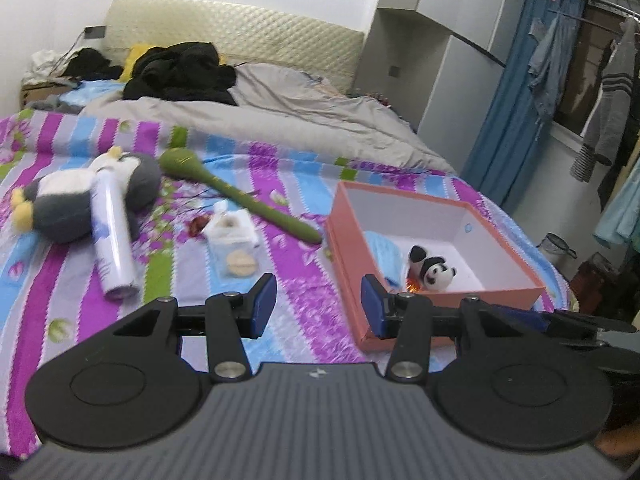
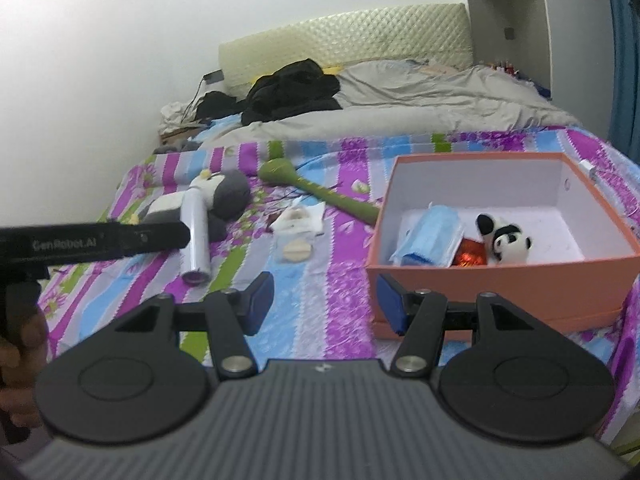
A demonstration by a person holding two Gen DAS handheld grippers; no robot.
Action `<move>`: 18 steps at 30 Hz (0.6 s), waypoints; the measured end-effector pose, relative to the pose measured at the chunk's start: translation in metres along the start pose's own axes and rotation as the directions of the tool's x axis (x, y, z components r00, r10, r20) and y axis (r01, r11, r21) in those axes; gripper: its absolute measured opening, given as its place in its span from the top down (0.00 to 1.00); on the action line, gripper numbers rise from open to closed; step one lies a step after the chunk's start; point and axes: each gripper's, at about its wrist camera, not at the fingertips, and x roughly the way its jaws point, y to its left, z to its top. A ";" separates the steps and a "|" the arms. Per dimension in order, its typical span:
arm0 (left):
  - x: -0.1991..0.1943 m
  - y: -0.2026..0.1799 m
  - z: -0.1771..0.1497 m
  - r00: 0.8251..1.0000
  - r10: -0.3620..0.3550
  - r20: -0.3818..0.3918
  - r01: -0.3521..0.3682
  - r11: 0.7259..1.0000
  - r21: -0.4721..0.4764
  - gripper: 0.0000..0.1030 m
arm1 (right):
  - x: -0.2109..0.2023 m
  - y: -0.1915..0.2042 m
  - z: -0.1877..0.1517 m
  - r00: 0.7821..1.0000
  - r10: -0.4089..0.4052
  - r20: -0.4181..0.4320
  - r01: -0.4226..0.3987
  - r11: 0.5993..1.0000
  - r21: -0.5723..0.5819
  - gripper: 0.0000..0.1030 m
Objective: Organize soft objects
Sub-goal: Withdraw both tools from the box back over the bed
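Grey-white plush penguin [image 1: 76,196] at left of left-wrist frame, on striped bedspread [image 1: 288,320], pale spray can [image 1: 114,236] leaning across it. Judged light, squashy; pinch body, clear of can.

Left gripper [image 1: 318,306], right gripper [image 2: 324,300]: jaws wide apart, empty.

Orange open box [image 2: 500,284] at right holds small panda plush [image 2: 506,242].

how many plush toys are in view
2: a small black-and-white panda plush inside the orange cardboard box, and a larger grey-and-white penguin plush on the striped bedsheet, under a white spray can.
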 end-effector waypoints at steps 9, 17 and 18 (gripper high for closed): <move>-0.003 0.038 -0.028 0.999 0.028 -0.047 -0.032 0.995 -0.094 0.49 | 0.012 0.025 -0.020 0.999 0.025 -0.027 -0.026 0.999 -0.045 0.42; 0.037 0.067 -0.025 0.995 0.067 -0.073 -0.073 0.993 -0.090 0.49 | 0.047 0.033 -0.025 0.997 0.051 -0.066 -0.054 0.997 -0.049 0.42; 0.045 0.072 -0.024 0.995 0.066 -0.079 -0.074 0.992 -0.101 0.49 | 0.051 0.034 -0.025 0.996 0.054 -0.066 -0.058 0.997 -0.055 0.42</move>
